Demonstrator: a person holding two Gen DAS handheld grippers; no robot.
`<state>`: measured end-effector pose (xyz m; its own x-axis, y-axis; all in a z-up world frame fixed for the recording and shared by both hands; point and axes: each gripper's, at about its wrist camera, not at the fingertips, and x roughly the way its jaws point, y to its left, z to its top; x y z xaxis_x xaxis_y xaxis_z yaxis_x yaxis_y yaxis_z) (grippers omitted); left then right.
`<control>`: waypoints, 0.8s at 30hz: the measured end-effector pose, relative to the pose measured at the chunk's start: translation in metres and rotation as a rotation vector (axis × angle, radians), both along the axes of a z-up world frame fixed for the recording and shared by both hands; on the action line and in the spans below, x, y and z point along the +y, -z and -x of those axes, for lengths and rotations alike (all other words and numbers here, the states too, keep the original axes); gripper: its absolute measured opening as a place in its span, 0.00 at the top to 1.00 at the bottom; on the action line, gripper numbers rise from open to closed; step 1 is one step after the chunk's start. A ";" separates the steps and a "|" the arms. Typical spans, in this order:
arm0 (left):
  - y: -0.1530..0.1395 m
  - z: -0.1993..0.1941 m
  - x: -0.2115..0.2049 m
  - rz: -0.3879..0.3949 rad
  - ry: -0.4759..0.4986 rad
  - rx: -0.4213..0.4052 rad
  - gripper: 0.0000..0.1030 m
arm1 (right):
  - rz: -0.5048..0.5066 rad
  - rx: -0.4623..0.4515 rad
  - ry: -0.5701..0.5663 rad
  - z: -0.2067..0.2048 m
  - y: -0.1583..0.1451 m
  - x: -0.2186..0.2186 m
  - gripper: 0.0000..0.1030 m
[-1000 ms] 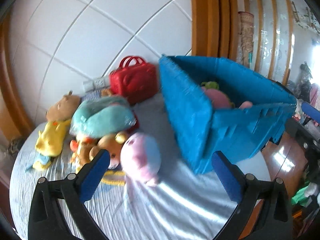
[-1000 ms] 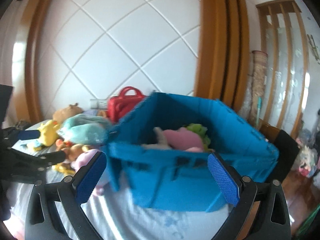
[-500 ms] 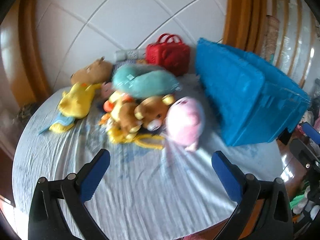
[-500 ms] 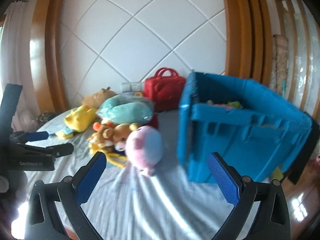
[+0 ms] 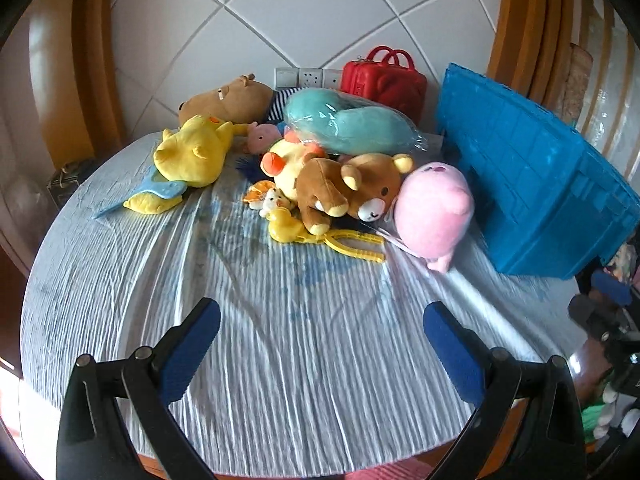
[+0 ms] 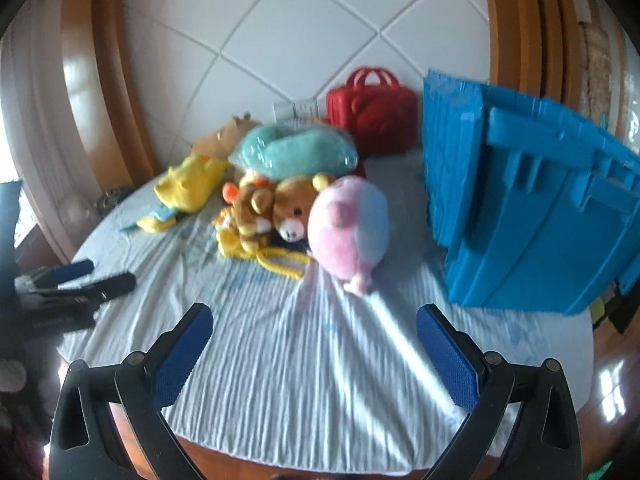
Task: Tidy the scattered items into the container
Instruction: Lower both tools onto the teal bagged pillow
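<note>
A heap of soft toys lies on the round table: a pink plush point(image 5: 434, 210) point(image 6: 348, 226), a brown bear point(image 5: 352, 194) point(image 6: 290, 206), a teal cushion in plastic wrap point(image 5: 352, 126) point(image 6: 294, 152), a yellow plush point(image 5: 188, 158) point(image 6: 190, 178) and a tan plush point(image 5: 230, 98). The blue crate point(image 5: 528, 172) point(image 6: 516, 208) stands at the right; its inside is hidden. My left gripper point(image 5: 320, 344) is open above bare cloth near the front edge. My right gripper point(image 6: 314, 340) is open too, short of the pink plush, with nothing between its fingers.
A red case point(image 5: 386, 80) point(image 6: 372, 110) stands against the tiled wall behind the heap. Small yellow toys point(image 5: 286, 226) lie in front of the bear. The pale ribbed tablecloth point(image 5: 280, 340) covers the table; wooden frames flank the wall.
Both grippers have pulled back and down from the crate toward the table's front edge. The view has swung from the crate's inside to the toy heap.
</note>
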<state>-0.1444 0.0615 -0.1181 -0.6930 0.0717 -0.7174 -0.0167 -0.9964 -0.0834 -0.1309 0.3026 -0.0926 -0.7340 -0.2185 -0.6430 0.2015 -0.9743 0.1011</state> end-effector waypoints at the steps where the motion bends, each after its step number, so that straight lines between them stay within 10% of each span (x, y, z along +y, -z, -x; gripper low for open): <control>1: 0.002 0.006 -0.001 0.008 -0.010 -0.006 0.00 | 0.001 -0.011 -0.005 0.008 0.003 0.000 0.00; 24: -0.035 0.206 -0.042 -0.016 -0.127 -0.034 0.00 | 0.028 -0.008 -0.077 0.229 -0.017 -0.026 0.00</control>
